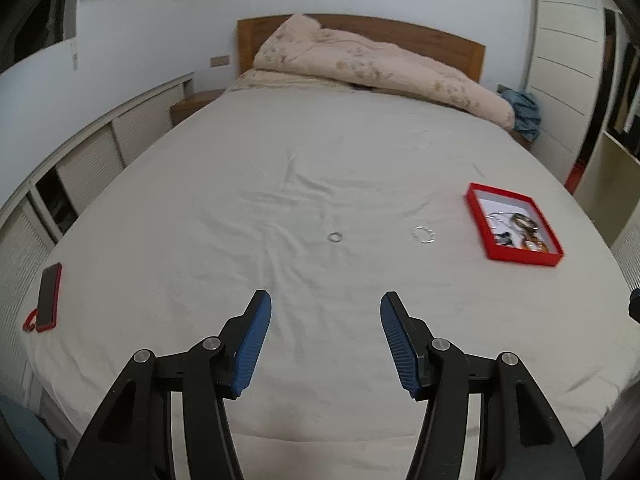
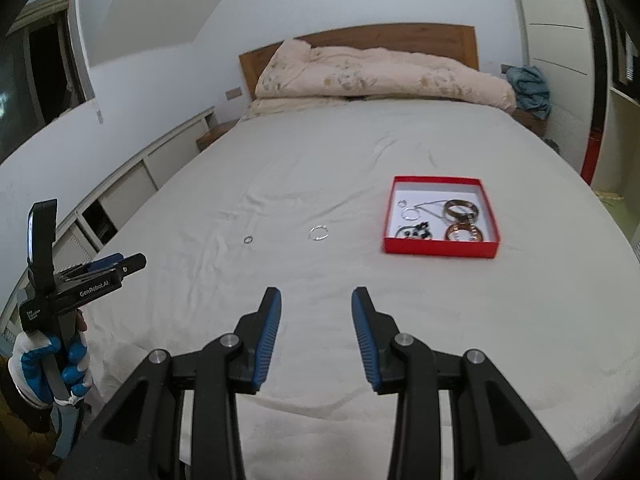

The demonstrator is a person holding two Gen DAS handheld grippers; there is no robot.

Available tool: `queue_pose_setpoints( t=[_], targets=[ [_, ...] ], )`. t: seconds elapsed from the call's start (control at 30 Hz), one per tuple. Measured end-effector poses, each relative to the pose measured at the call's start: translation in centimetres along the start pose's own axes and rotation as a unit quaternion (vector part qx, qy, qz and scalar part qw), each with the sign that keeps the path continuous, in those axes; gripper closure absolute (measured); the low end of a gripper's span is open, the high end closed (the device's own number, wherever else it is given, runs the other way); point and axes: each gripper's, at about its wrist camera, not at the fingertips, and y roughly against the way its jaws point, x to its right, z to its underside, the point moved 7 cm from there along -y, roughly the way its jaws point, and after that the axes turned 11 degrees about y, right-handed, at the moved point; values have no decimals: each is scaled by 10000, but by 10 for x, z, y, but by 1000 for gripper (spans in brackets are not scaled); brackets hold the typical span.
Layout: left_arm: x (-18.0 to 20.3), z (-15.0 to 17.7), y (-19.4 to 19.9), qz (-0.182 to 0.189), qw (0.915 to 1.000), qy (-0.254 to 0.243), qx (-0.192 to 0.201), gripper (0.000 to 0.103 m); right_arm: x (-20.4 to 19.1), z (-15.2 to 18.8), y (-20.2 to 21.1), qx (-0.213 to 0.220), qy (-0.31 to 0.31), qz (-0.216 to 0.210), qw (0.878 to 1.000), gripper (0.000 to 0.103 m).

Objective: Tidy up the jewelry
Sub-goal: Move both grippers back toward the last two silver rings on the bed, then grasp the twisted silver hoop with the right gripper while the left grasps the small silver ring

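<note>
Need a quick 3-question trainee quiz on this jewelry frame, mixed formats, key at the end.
1. True or false: the left gripper holds a ring.
2. How many jewelry pieces lie loose on the bed sheet outside the red box?
3. Multiple choice: which loose piece lies nearer the box? A) small ring B) larger silver bracelet

Key: 1 false, both it and the right gripper are open and empty. 2 two. 3 B.
</note>
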Motion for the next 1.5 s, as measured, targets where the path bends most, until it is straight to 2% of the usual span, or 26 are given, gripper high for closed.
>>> queue_pose_setpoints(
  t=[0.13, 0.4, 0.7, 0.83, 1.07, 1.17, 1.23, 1.33, 1.5],
  targets=[
    [-9, -2, -35, -104, 9997, 128, -157, 47, -2, -1, -41, -267, 89, -131, 9995, 68],
    [-3, -16, -124, 1, 9981, 217, -573, 47, 9, -17, -147, -745, 189, -350, 9964, 68],
    [12, -29, -223, -70, 9963, 32, -851, 47, 30, -35, -254, -960, 75, -439, 9944, 68],
    [11, -31, -249, -181, 9959, 38, -882, 47, 37, -43, -290, -996, 46, -458, 9940, 68],
    [8, -34, -265, -177, 9966, -22, -809, 49, 38, -44, -346, -1291, 214, -504, 9901, 68],
    [9, -32, -267, -127, 9969, -95, -770, 54, 32, -38, -363, -1512, 483, -490, 9861, 69],
    [9, -30, -266, -110, 9971, -179, -729, 61, 28, -36, -367, -1528, 668, -438, 9850, 71],
    [14, -30, -266, -45, 9971, -301, -698, 73, 24, -35, -372, -1553, 924, -368, 9829, 80],
    [13, -30, -264, -6, 9971, -333, -680, 83, 19, -36, -377, -1549, 1101, -394, 9810, 95]
  ],
)
